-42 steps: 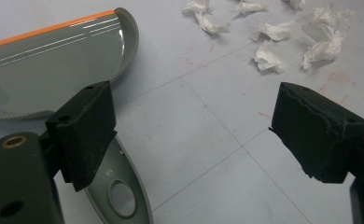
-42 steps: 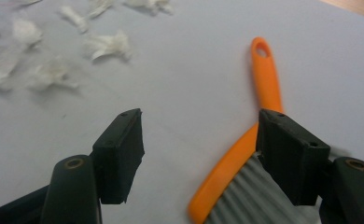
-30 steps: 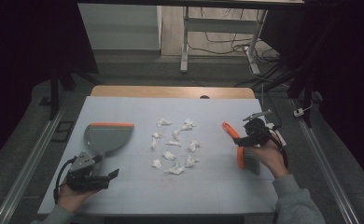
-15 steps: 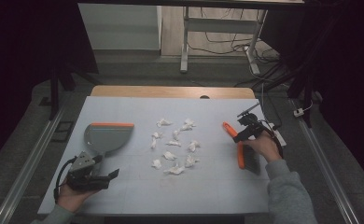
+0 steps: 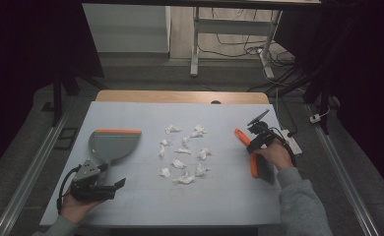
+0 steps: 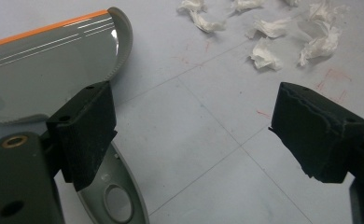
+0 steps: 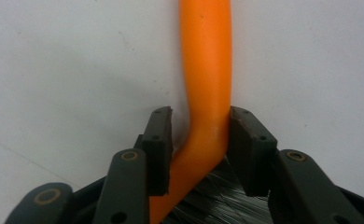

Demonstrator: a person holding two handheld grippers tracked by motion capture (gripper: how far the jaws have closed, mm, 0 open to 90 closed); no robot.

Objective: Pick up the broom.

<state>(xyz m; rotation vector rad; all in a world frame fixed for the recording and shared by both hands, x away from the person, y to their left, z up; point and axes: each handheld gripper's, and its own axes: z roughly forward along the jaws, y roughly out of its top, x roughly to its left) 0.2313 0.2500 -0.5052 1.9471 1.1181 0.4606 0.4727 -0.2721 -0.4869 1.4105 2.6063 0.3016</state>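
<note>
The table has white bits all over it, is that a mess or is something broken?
It is a mess, but nothing looks broken. Crumpled white paper scraps lie scattered across the middle of the table, loose and apart. The grey dustpan sits to their left, and the right gripper is around the orange brush handle.

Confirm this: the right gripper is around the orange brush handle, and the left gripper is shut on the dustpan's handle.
Not quite. The left gripper is open: the left gripper view shows its jaws wide apart, the dustpan handle ungripped beside one jaw. The right gripper is indeed around the orange brush handle.

Bare table (image 5: 214,196) below paper scraps (image 5: 182,163)
</note>
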